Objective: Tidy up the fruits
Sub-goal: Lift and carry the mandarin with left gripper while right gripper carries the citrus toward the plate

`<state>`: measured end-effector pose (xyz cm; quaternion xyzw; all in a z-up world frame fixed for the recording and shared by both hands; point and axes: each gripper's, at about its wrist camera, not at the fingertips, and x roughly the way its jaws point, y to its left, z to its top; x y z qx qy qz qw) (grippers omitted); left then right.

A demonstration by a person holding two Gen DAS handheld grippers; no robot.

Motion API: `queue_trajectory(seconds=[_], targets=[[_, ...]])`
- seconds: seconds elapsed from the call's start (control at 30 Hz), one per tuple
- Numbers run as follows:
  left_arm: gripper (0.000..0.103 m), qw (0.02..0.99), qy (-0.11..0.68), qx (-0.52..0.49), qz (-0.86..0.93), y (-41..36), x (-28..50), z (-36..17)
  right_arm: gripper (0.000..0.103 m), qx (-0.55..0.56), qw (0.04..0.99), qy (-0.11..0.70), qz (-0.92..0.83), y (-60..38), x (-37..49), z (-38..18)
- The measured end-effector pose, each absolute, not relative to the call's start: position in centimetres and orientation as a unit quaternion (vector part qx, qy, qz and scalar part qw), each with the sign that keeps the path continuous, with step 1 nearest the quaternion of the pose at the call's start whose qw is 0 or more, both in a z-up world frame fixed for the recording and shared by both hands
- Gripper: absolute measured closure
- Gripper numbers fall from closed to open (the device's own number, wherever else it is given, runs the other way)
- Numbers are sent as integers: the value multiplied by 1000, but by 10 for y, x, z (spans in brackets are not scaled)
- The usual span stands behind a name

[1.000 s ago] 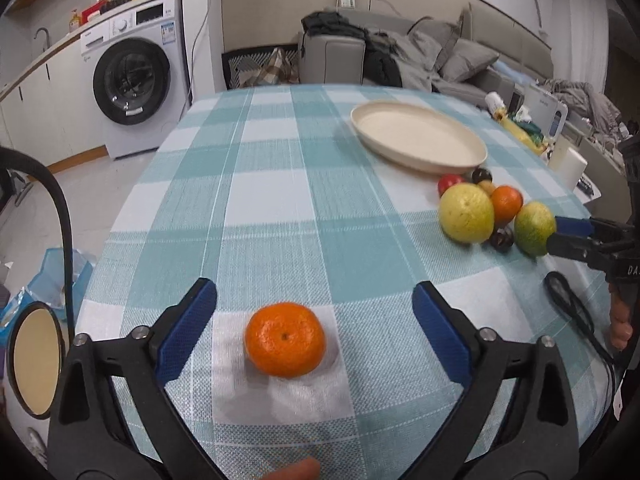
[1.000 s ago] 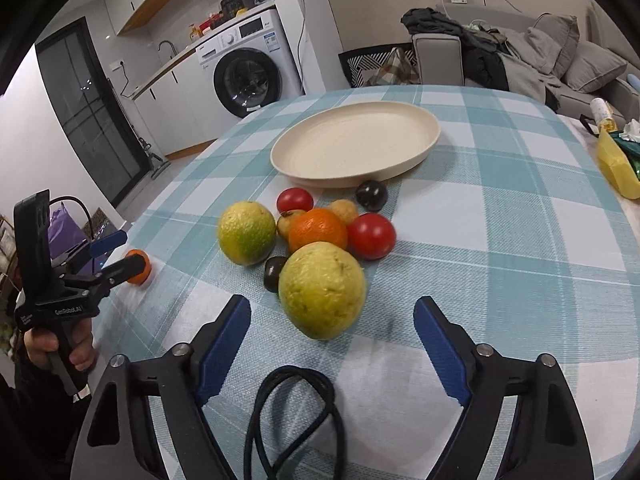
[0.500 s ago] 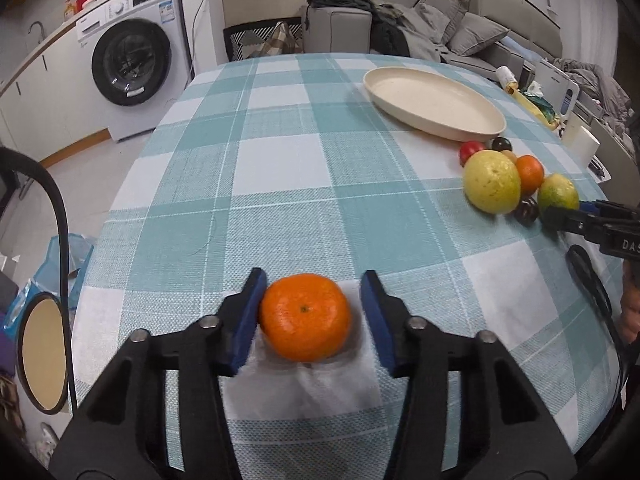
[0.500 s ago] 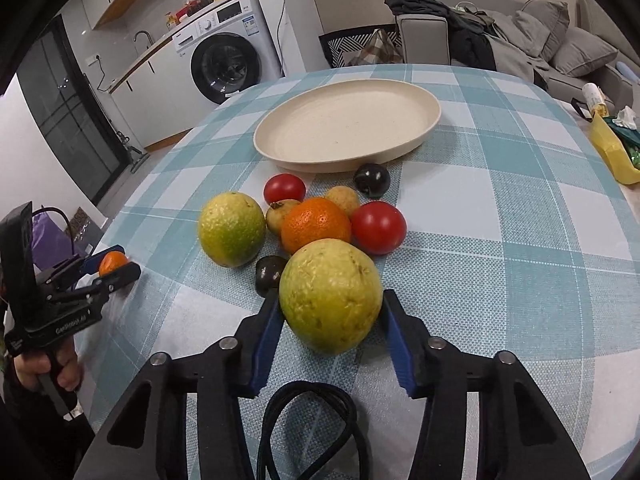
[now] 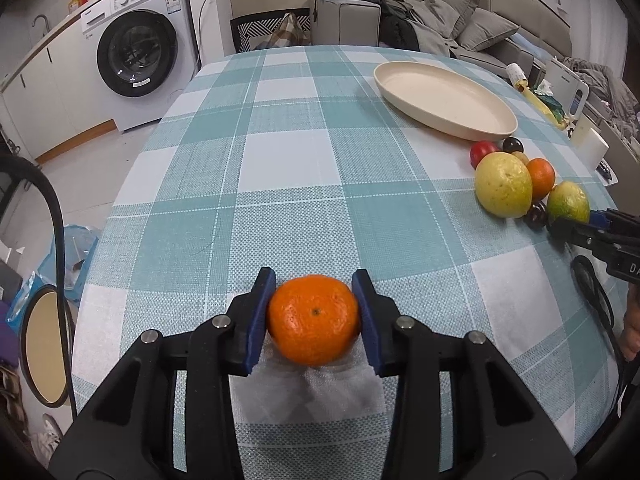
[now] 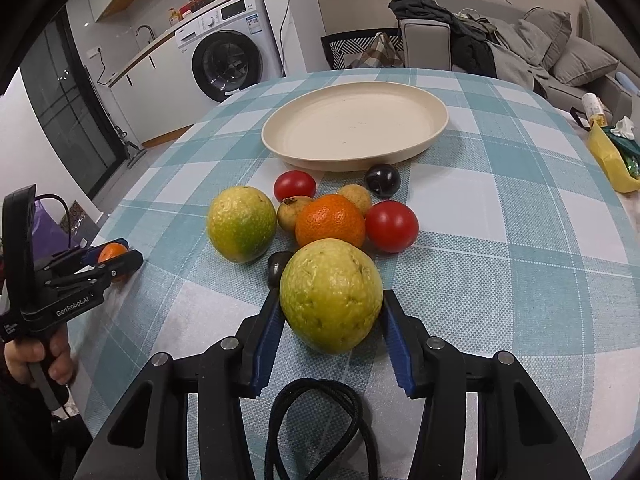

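My left gripper [image 5: 314,312] is shut on a tangerine [image 5: 313,319] near the table's front left edge; it also shows in the right wrist view [image 6: 114,258]. My right gripper [image 6: 331,312] is shut on a large yellow-green fruit [image 6: 331,294], also seen in the left wrist view [image 5: 503,184]. Behind it lie a green-yellow citrus [image 6: 241,229], an orange [image 6: 330,220], two tomatoes [image 6: 391,225], small tan fruits [image 6: 355,197] and dark plums [image 6: 382,179]. The cream plate [image 6: 434,116] stands empty beyond them.
The table has a teal checked cloth [image 5: 288,184]. A black cable loop [image 6: 316,420] lies under my right gripper. A yellow bag [image 6: 608,156] sits at the right edge. A washing machine [image 5: 138,52] and sofa [image 5: 460,28] stand beyond the table.
Both grippers closed from wide open: the left onto the tangerine, the right onto the large yellow-green fruit. Both moved forward to their fruit.
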<state>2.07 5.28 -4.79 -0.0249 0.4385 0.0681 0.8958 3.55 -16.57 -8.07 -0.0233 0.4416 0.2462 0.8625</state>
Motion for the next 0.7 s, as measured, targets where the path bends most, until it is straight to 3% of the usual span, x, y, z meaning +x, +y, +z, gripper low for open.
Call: queue_trajectory(seconds=[0.7], targets=[[67, 909, 415, -11, 18, 6, 53, -24, 54, 11, 878, 413, 241, -188, 39, -67]])
